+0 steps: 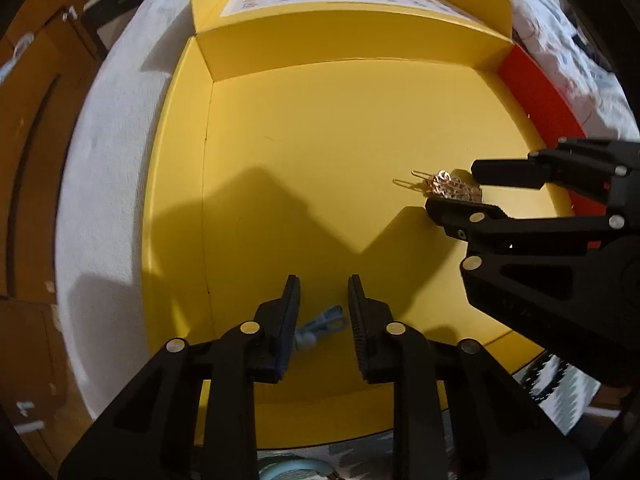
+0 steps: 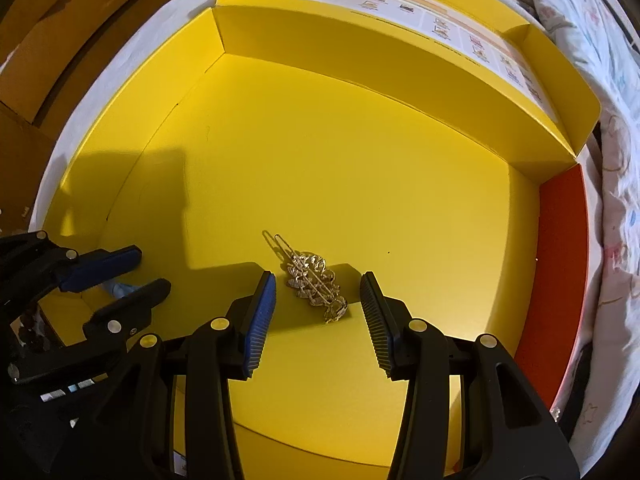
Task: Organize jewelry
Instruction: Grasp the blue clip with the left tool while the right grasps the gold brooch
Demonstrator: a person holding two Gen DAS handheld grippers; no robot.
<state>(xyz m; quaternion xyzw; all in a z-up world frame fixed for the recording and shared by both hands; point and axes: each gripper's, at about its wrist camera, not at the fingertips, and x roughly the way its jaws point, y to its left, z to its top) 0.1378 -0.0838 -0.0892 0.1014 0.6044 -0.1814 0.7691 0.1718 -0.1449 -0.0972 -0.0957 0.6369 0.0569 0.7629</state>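
A gold leaf-shaped hair clip [image 2: 314, 278] lies on the floor of an open yellow box [image 2: 360, 152]. My right gripper [image 2: 318, 292] is open with the clip between its fingers, not touching it; it also shows in the left wrist view [image 1: 456, 188] around the clip [image 1: 450, 186]. A small light-blue piece [image 1: 318, 326] lies on the box floor [image 1: 320, 140] between the open fingers of my left gripper [image 1: 324, 292]. In the right wrist view the left gripper [image 2: 150, 270] stands open at the left, with the blue piece [image 2: 120, 290] half hidden.
The box lid [image 1: 340, 0] with a printed label stands open at the back. A red wall [image 2: 560, 264] closes the box's right side. A white cloth [image 1: 108, 168] lies under the box, a patterned bedsheet [image 2: 600, 80] to the right, brown wood furniture [image 1: 32, 120] at left.
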